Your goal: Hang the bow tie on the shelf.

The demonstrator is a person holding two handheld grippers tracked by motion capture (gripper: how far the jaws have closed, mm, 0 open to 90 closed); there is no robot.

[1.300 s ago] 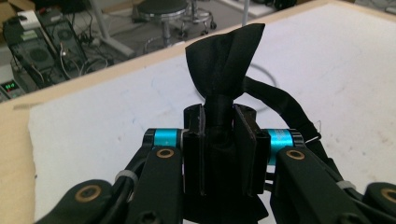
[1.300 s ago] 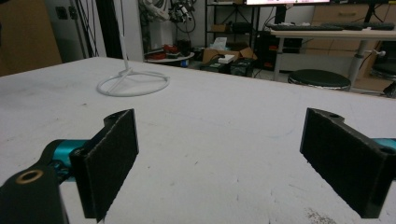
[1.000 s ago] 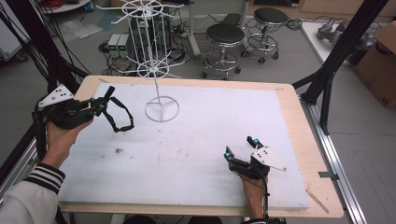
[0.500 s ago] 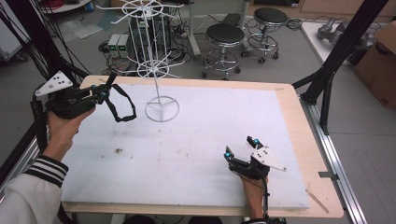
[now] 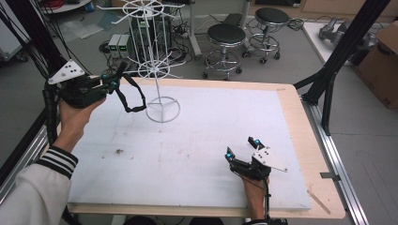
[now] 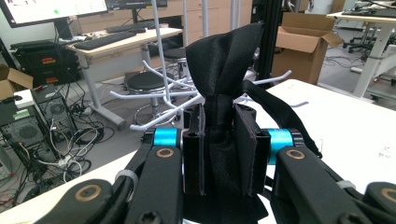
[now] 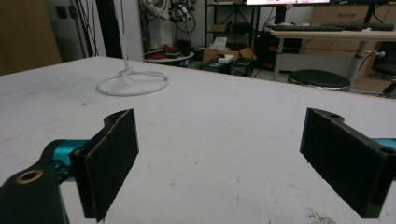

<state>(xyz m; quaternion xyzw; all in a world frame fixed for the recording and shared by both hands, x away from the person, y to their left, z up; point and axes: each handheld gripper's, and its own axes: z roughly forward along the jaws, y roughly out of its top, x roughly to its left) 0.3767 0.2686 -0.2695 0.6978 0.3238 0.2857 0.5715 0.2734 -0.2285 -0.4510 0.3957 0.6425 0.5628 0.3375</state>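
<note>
Vs. 1 s ago: left gripper (image 5: 111,82) has moved up & toward the white wire rack (image 5: 155,70) w/ the black strap (image 5: 131,96); right gripper (image 5: 241,149) hasn't moved. Left jaws clamped on the strap's fabric — its loop hangs just left of the rack's pole. Right jaws wide apart, nothing between, low over the white table (image 5: 211,126) near its front edge.
</note>
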